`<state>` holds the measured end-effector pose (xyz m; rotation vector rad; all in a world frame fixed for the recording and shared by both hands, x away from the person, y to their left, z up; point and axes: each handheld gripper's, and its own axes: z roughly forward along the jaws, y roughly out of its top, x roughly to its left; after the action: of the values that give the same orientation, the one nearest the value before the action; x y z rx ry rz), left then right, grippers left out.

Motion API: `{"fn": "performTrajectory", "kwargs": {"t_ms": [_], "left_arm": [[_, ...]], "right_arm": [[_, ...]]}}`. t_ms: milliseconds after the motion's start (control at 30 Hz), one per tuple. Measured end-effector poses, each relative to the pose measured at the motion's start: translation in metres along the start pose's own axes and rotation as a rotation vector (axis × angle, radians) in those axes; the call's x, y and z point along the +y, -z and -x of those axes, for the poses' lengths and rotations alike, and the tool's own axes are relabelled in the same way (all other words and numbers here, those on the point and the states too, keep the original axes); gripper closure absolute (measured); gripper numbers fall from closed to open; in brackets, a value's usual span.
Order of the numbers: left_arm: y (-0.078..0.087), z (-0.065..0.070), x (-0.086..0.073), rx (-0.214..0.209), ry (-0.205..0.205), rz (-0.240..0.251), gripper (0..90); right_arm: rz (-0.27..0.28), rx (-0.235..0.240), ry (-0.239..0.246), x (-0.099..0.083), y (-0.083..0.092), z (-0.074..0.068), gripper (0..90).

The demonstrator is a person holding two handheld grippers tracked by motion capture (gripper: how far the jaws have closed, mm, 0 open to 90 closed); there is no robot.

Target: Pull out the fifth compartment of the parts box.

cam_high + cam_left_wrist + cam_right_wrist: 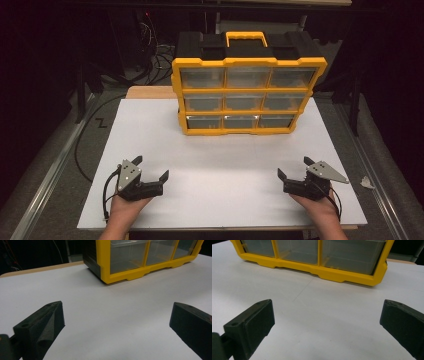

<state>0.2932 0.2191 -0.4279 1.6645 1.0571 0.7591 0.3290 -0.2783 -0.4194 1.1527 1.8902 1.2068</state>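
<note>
Your left gripper [151,167] sits near the front-left corner of the white board [225,165], jaws spread wide w/ nothing between them. In the left gripper view [116,322] there's just bare board between the two black pads. Your right gripper [295,167] mirrors it near the front-right corner, jaws also wide apart & empty; same in the right gripper view [327,320]. Both point fwd toward the far side of the board, well apart from each other. Your hands hold them low, close to the surface.

Ahead of both, well apart from either gripper, the yellow-and-black drawer organizer [248,95] stands upright at the back-centre of the board: 3 rows x 3 clear drawers, all pushed in, yellow carry handle on top. To the right, off the board, a small white scrap [367,183] lies on the grey floor.
</note>
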Motion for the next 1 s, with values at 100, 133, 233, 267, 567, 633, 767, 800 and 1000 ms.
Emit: {"fn": "performTrajectory", "kwargs": {"t_ms": [100, 133, 233, 267, 567, 633, 767, 800, 1000], "left_arm": [[0.000, 0.001, -0.001, 0.003, -0.006, 0.001, 0.3], [0.000, 0.000, -0.001, 0.004, -0.008, -0.001, 0.3], [0.001, -0.001, -0.003, 0.007, -0.005, -0.005, 0.2], [0.001, -0.002, -0.003, 0.008, -0.003, -0.002, 0.1], [0.002, -0.003, -0.002, -0.003, 0.012, 0.013, 0.2], [0.002, -0.002, -0.002, -0.006, 0.010, 0.016, 0.1], [0.001, -0.004, -0.002, -0.010, 0.017, 0.011, 0.2], [0.000, -0.004, -0.002, -0.012, 0.021, 0.009, 0.2], [-0.001, -0.004, -0.001, -0.020, 0.017, 0.005, 0.2]], "right_arm": [[0.003, 0.000, 0.000, 0.001, 0.000, 0.000, 0.8], [0.003, 0.001, -0.001, 0.001, 0.000, 0.000, 0.8], [0.008, -0.003, 0.010, 0.003, -0.001, -0.003, 0.8], [0.009, -0.003, 0.015, 0.004, -0.001, -0.004, 0.8], [-0.001, -0.021, 0.006, 0.006, -0.010, -0.003, 0.8], [0.003, -0.032, 0.000, 0.008, -0.014, -0.002, 0.8], [0.001, -0.057, -0.008, 0.011, -0.024, 0.000, 0.8], [-0.004, -0.060, -0.004, 0.011, -0.026, 0.000, 0.8], [-0.017, -0.080, -0.008, 0.017, -0.042, 0.005, 0.8]]}}
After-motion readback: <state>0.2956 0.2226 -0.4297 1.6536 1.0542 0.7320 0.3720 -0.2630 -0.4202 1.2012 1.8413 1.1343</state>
